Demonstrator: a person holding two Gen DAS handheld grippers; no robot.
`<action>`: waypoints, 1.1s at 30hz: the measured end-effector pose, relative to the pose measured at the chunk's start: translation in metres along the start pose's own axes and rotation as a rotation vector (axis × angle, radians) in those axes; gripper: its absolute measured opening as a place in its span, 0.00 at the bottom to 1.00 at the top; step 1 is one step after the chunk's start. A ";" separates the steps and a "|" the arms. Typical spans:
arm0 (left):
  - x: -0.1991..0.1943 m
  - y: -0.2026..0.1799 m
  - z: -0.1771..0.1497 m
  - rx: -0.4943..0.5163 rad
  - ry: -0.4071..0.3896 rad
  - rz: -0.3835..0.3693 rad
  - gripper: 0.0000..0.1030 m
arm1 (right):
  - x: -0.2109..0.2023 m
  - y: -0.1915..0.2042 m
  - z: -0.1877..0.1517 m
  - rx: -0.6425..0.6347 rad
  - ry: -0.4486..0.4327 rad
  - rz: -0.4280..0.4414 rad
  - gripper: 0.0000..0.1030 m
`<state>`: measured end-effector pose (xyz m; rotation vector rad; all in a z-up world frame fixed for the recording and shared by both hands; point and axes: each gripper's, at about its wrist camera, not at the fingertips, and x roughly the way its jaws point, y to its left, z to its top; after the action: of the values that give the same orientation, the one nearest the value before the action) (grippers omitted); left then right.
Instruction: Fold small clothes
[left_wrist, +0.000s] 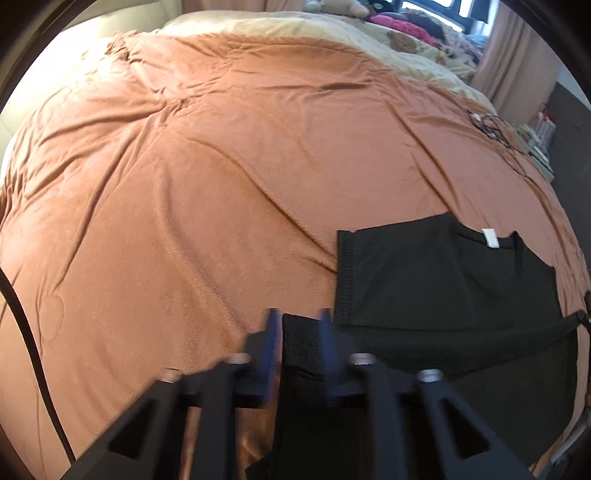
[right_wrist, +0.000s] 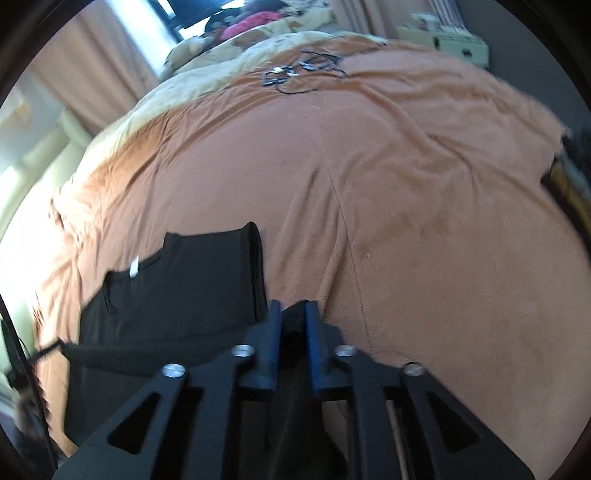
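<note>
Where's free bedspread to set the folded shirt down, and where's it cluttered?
Free: the wide orange bedspread left of the black shirt, up to the cream blanket. Also right of the shirt in the right wrist view. Crowded: tangled cables near the far edge, and clothes piled by the window.

both grippers (left_wrist: 298, 325) (right_wrist: 293, 314) part-open, angled downward
</note>
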<state>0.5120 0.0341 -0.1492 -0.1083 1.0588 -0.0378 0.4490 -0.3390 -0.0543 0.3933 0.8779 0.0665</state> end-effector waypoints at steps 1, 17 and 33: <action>-0.005 0.000 -0.001 0.011 -0.012 0.006 0.60 | -0.004 0.002 0.000 -0.016 -0.007 -0.001 0.50; -0.052 -0.017 -0.035 0.298 -0.060 0.034 0.80 | -0.067 0.052 -0.054 -0.523 -0.128 -0.061 0.62; -0.002 -0.013 -0.046 0.321 0.094 0.124 0.81 | -0.003 0.023 -0.063 -0.464 0.056 -0.226 0.80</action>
<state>0.4716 0.0179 -0.1680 0.2515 1.1381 -0.1014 0.4016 -0.2991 -0.0800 -0.1425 0.9262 0.0706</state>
